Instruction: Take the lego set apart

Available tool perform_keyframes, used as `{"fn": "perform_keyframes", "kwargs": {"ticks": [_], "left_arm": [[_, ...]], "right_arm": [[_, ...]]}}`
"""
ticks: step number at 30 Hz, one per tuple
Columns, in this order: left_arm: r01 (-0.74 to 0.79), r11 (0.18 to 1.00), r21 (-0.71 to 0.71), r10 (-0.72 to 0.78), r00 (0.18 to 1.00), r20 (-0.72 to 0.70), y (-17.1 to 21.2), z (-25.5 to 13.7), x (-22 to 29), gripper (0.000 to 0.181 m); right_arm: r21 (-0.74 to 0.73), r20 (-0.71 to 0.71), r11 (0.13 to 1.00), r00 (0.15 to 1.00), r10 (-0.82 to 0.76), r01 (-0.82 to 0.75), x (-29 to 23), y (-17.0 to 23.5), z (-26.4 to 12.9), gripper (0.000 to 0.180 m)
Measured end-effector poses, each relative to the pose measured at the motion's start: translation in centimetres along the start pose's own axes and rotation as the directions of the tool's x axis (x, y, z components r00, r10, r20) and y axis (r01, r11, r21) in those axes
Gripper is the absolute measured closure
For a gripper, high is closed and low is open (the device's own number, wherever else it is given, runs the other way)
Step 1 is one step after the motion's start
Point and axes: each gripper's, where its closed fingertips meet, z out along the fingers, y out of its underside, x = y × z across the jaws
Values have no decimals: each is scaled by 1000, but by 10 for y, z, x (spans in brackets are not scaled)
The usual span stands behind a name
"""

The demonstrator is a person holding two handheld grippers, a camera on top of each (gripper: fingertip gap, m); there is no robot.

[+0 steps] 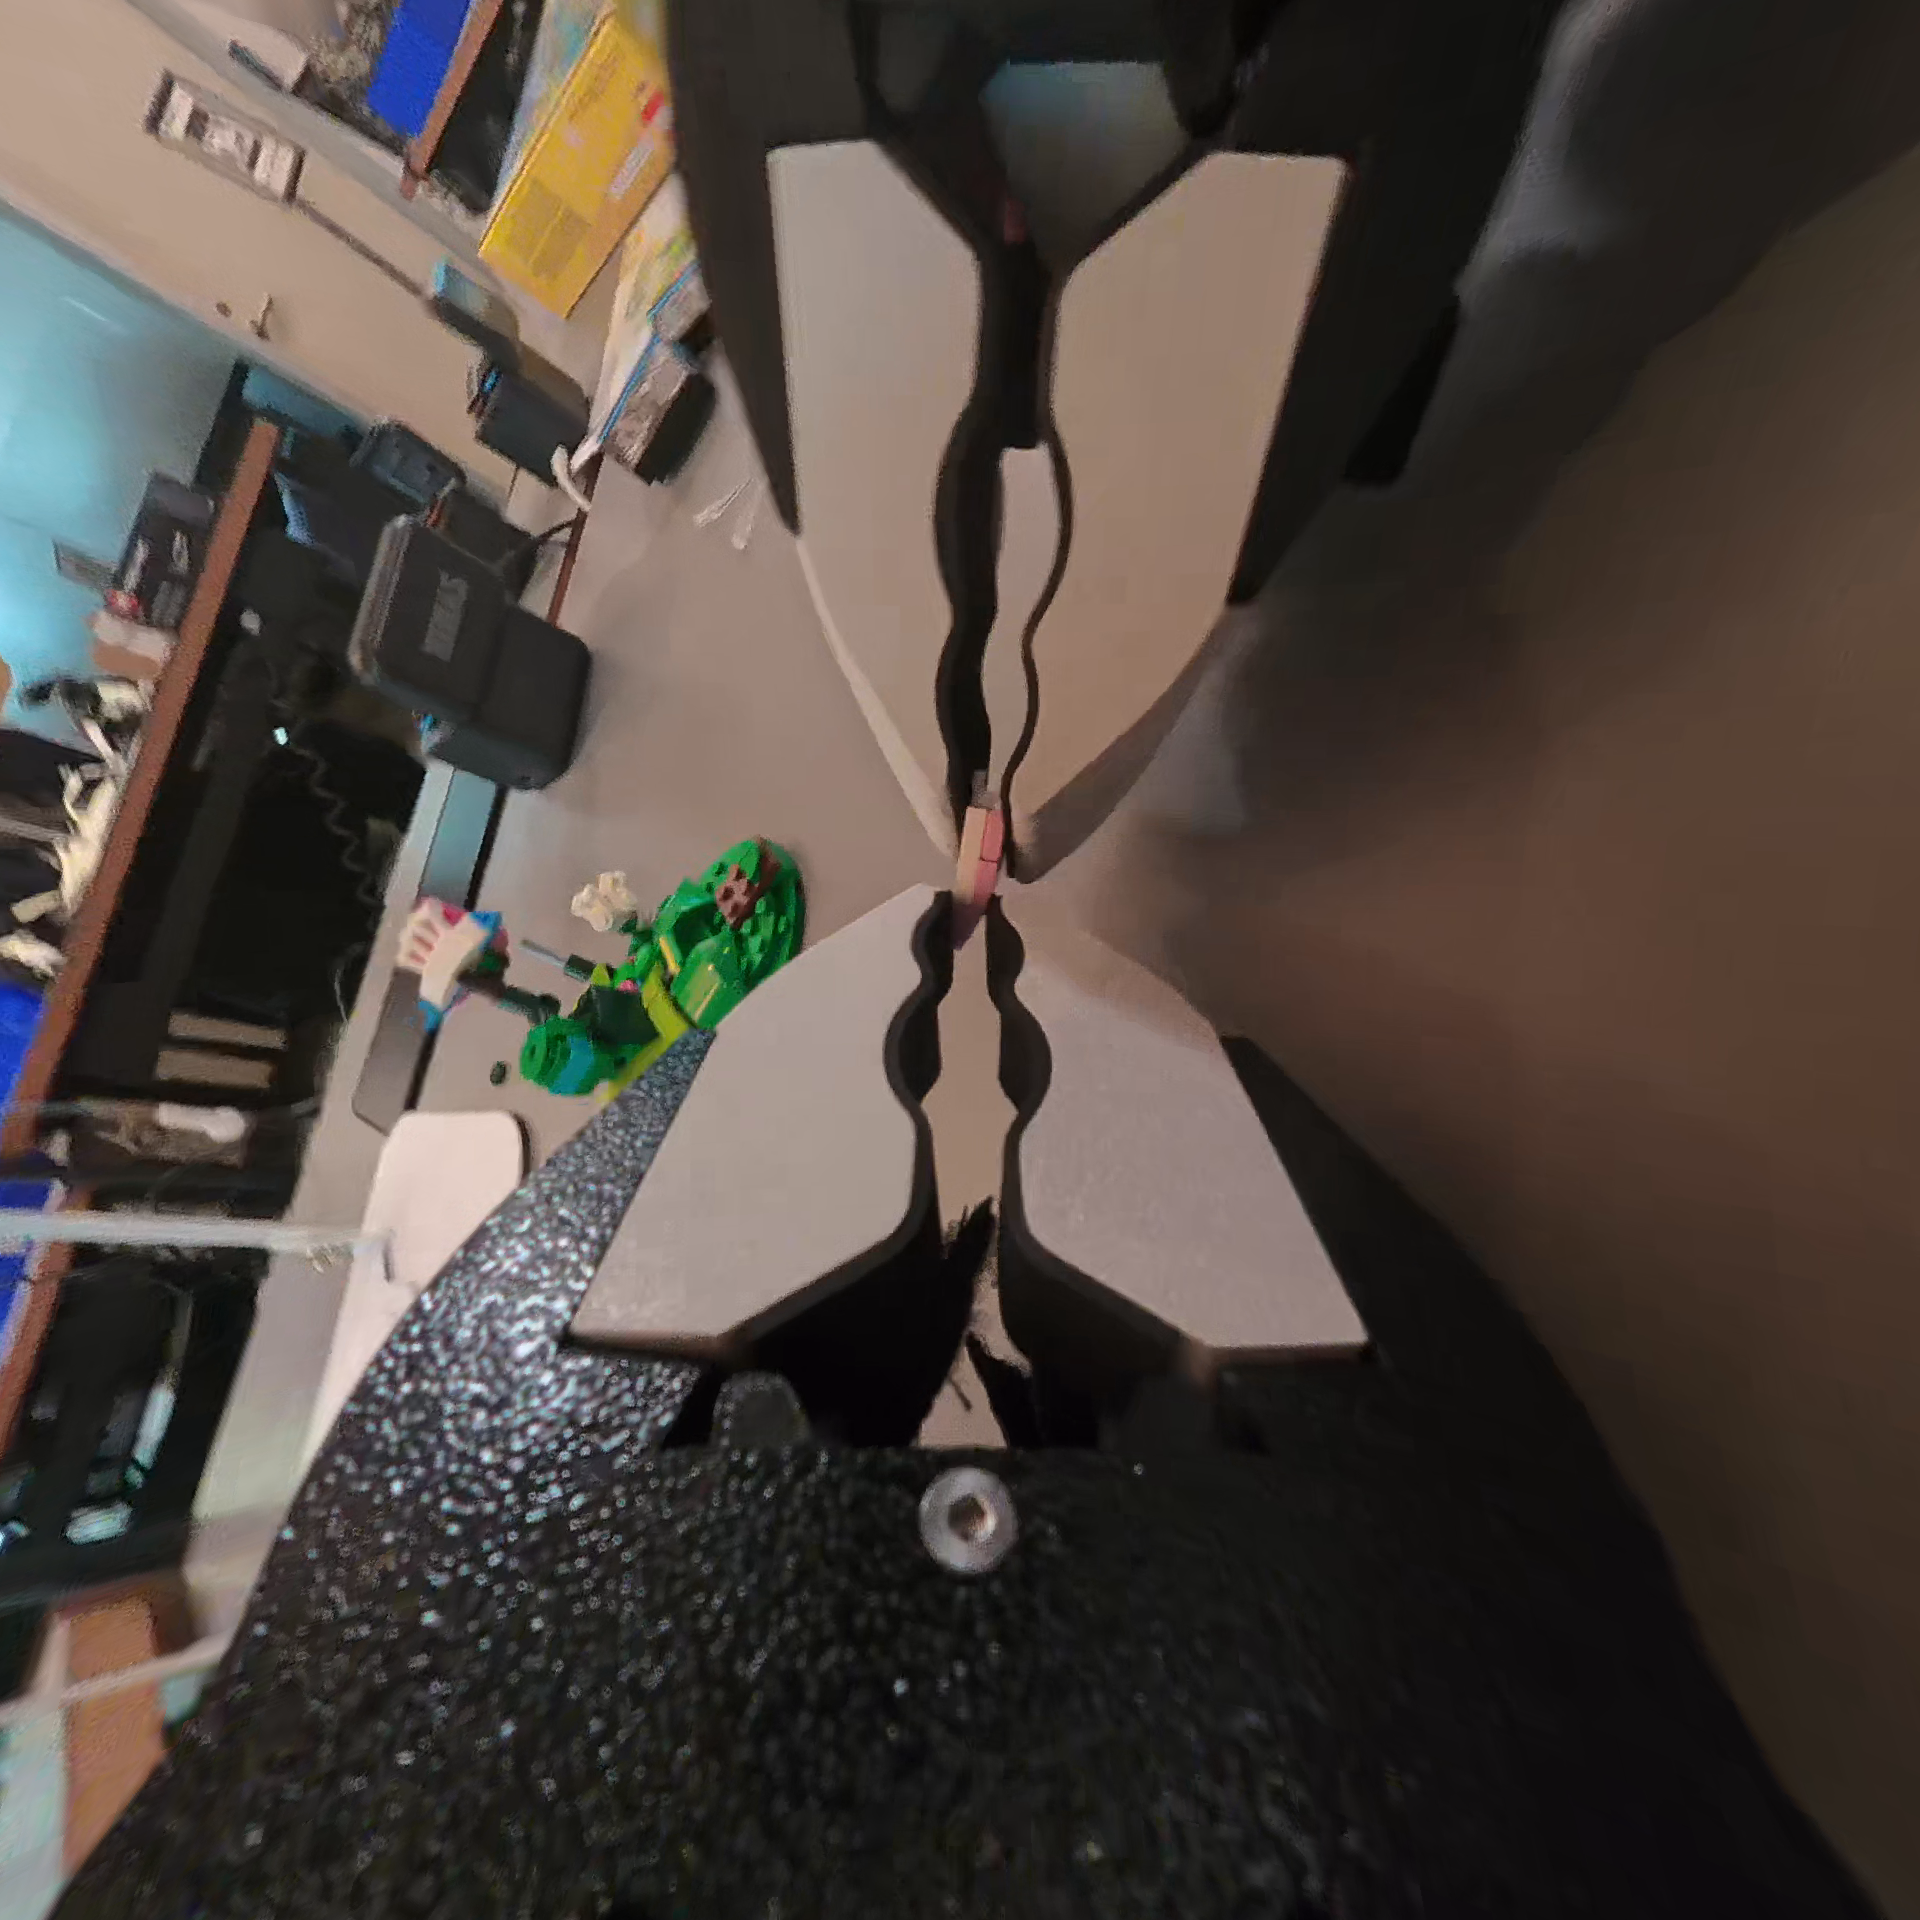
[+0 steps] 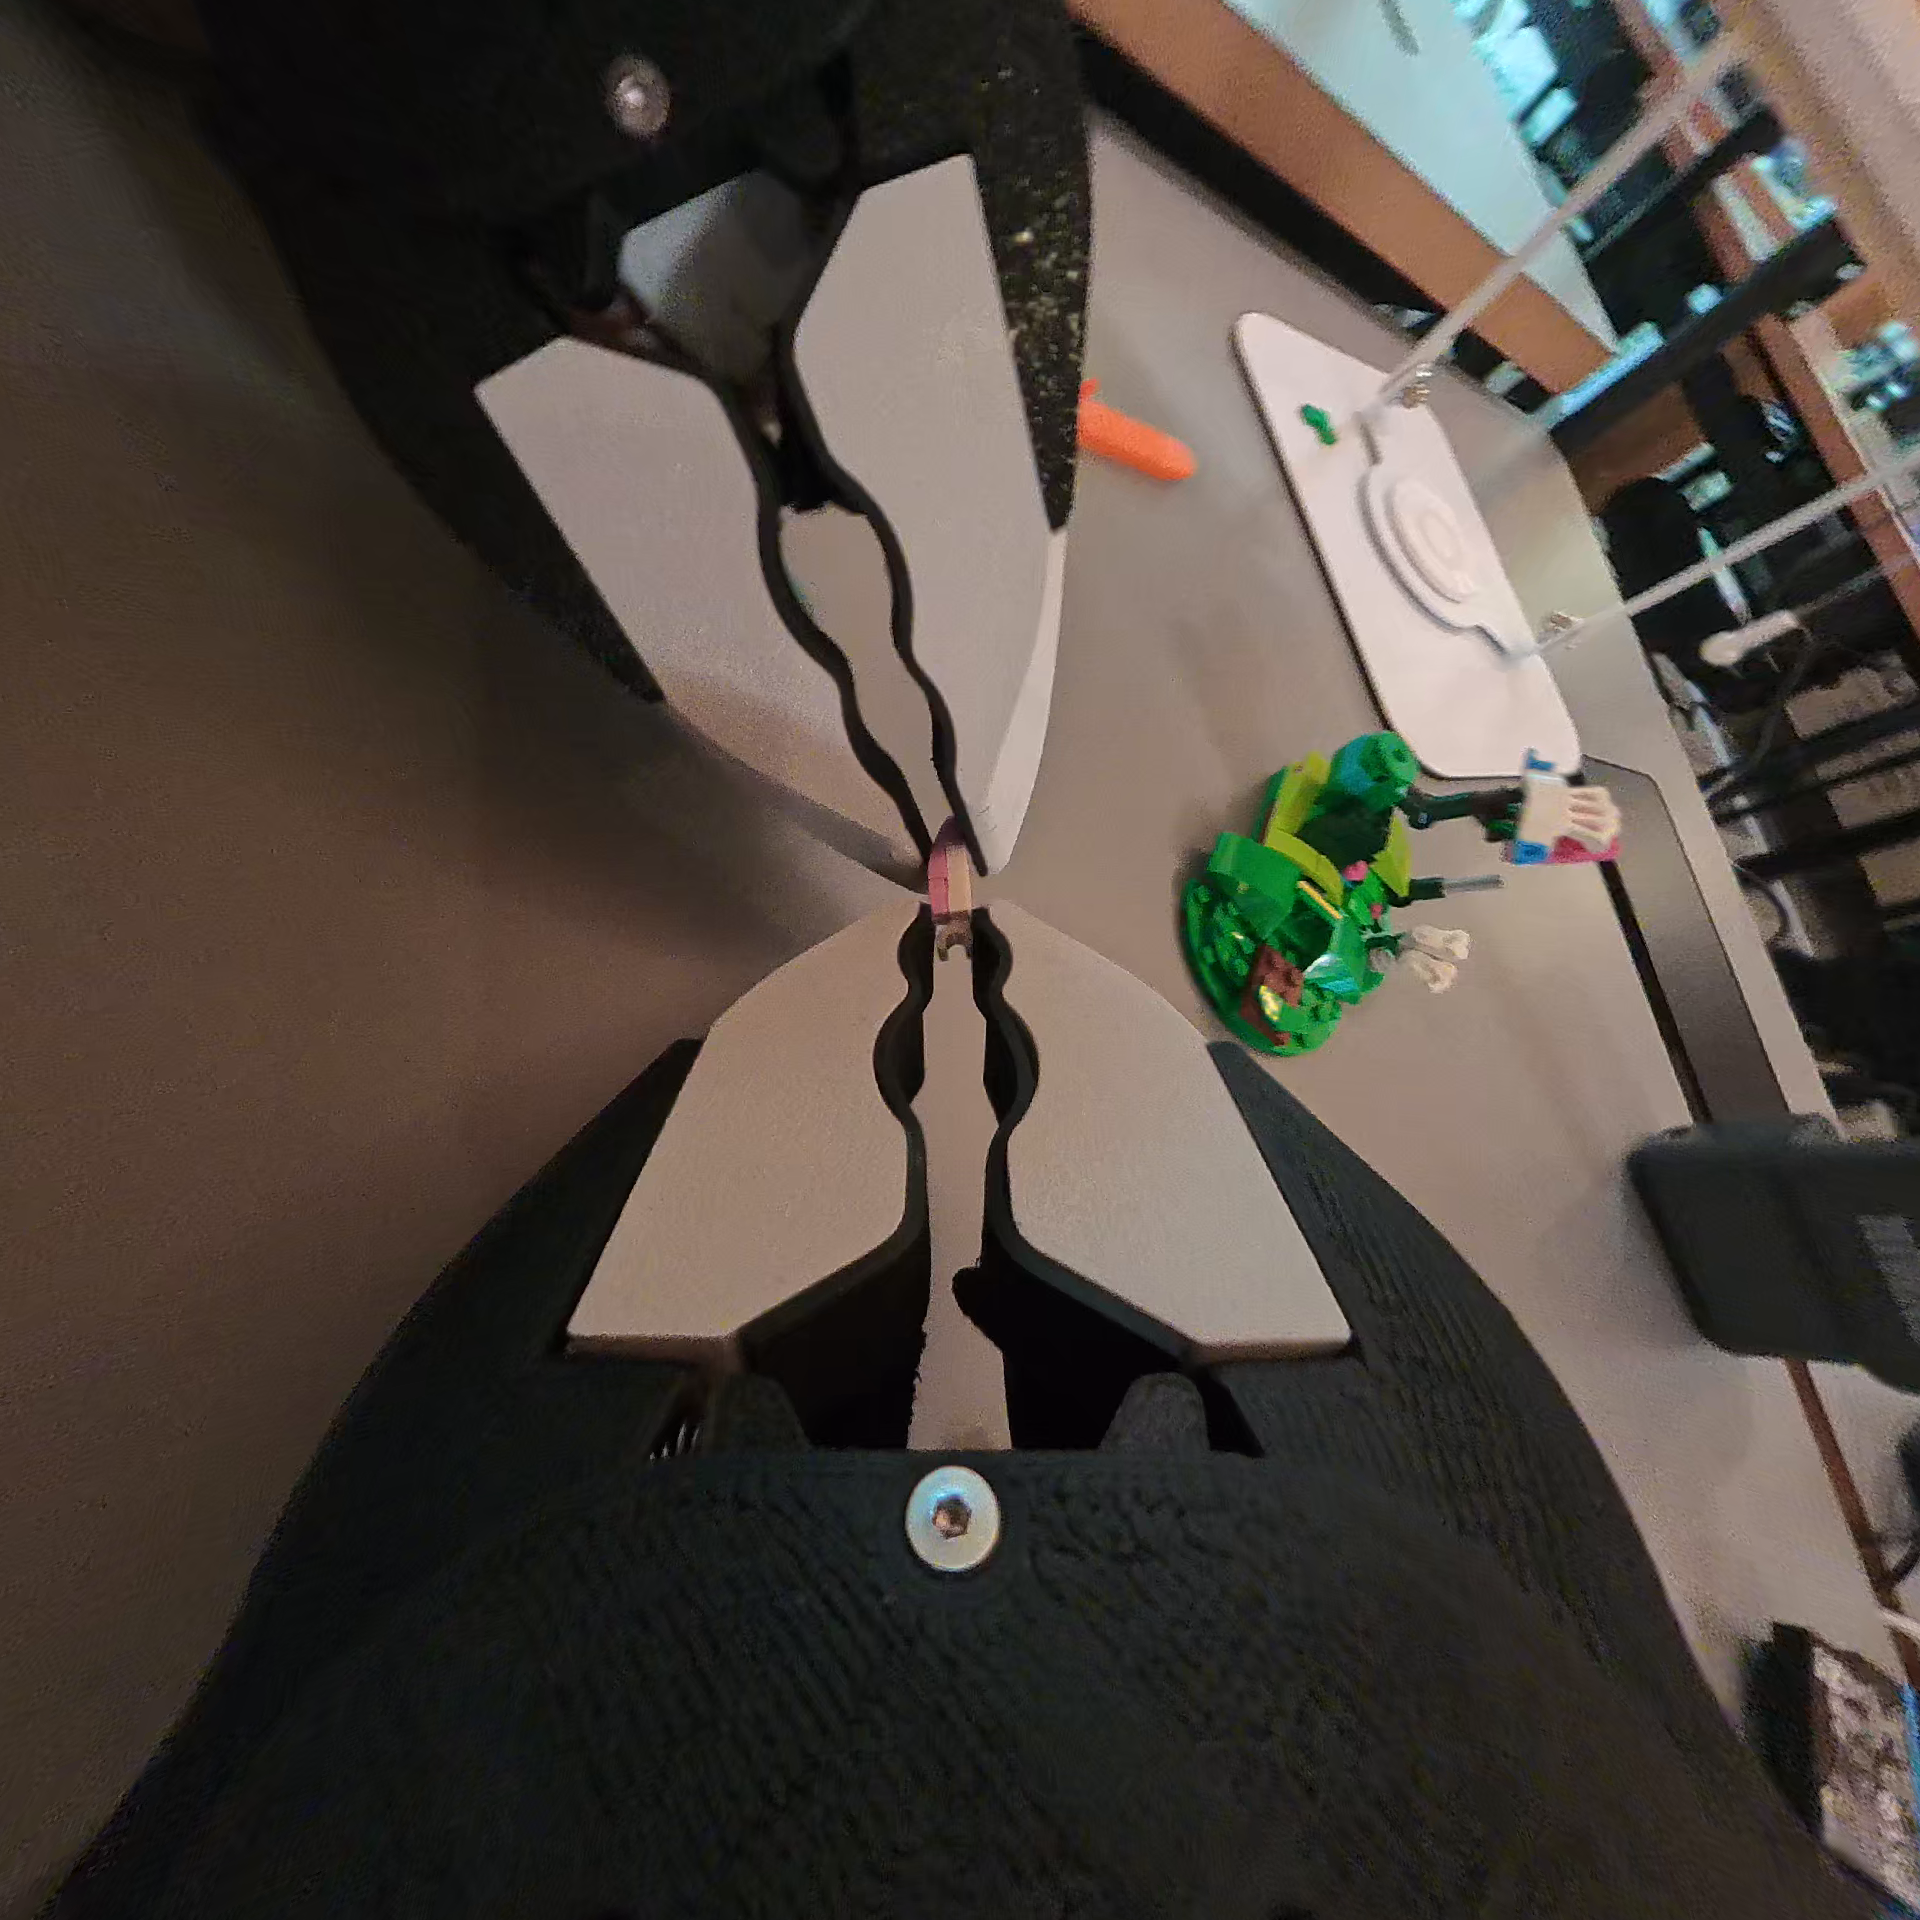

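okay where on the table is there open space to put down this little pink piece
Bare grey table lies between the orange piece, the white mat and the green lego set, and nearer, below the set. Crowded: the set itself, and the black box beside the edge.

Setting: office or lab workroom. Evidence recorded: grey surface (image 2: pixel 1299 1195) edged by a wood-trimmed partition (image 1: pixel 135 727); black power adapters (image 1: pixel 468 655) and cables at its far edge; a yellow box (image 1: pixel 582 166) among stacked cartons; cluttered shelving (image 2: pixel 1766 125) beyond; a white pad (image 2: pixel 1434 582) lay on the surface.
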Motion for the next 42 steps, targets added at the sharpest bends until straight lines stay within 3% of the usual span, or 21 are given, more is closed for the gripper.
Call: {"fn": "perform_keyframes", "kwargs": {"ticks": [5, 16, 23, 28, 32, 37, 40, 42], "left_arm": [[218, 976, -4, -217, 975, 53, 3, -3, -19, 174], [455, 890, -27, -453, 890, 54, 12, -3, -27, 174], [448, 893, -34, -447, 894, 37, 13, -2, -25, 175], [491, 871, -33, -492, 870, -30, 10, 2, -16, 175], [436, 899, -35, -434, 899, 57, 10, 1, -22, 175], [527, 850, 12, -527, 849, 50, 10, 2, -27, 176], [485, 874, 13, -485, 874, 29, 9, 2, -24, 176], [415, 910, -4, -414, 909, 42, 11, 1, -25, 177]], "right_arm": [[47, -113, 991, 985, 128, -123, 17, -10, 3, 175], [76, -198, 943, 922, 332, -323, 27, -11, 12, 174], [65, -183, 930, 911, 368, -363, 26, -9, 13, 172], [37, -124, 980, 972, 200, -197, 19, -5, 8, 174], [46, -152, 944, 931, 330, -327, 25, -6, 9, 173], [77, -236, 908, 878, 417, -411, 33, -7, 10, 172], [66, -218, 953, 928, 301, -294, 31, -8, 9, 170], [70, -192, 977, 959, 209, -199, 31, -6, 2, 180]]}}
